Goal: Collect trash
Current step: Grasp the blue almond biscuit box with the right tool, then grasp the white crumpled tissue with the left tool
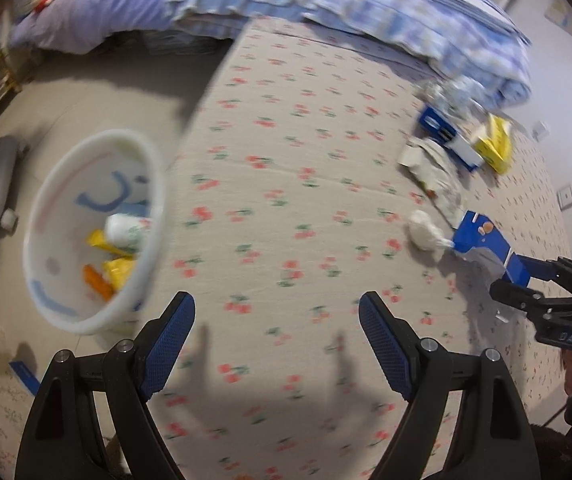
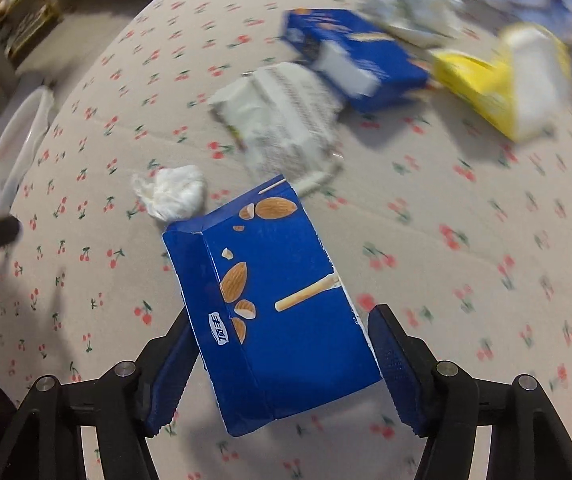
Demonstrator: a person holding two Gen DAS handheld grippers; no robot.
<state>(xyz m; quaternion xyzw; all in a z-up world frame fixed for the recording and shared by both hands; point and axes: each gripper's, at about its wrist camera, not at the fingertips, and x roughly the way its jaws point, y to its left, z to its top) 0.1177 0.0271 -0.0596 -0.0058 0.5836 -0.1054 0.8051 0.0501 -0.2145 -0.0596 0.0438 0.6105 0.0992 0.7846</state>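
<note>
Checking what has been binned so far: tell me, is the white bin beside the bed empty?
No. The white bin already holds yellow wrappers, an orange piece and a white container.

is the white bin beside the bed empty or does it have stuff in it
Not empty. The white bin holds a white bottle, yellow wrappers and an orange item.

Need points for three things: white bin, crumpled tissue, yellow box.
white bin [image 1: 52, 184], left wrist view, on the inner wall below the rim.
crumpled tissue [image 2: 176, 194], right wrist view, on the middle of the wad.
yellow box [image 2: 481, 88], right wrist view, on its yellow side face.
</note>
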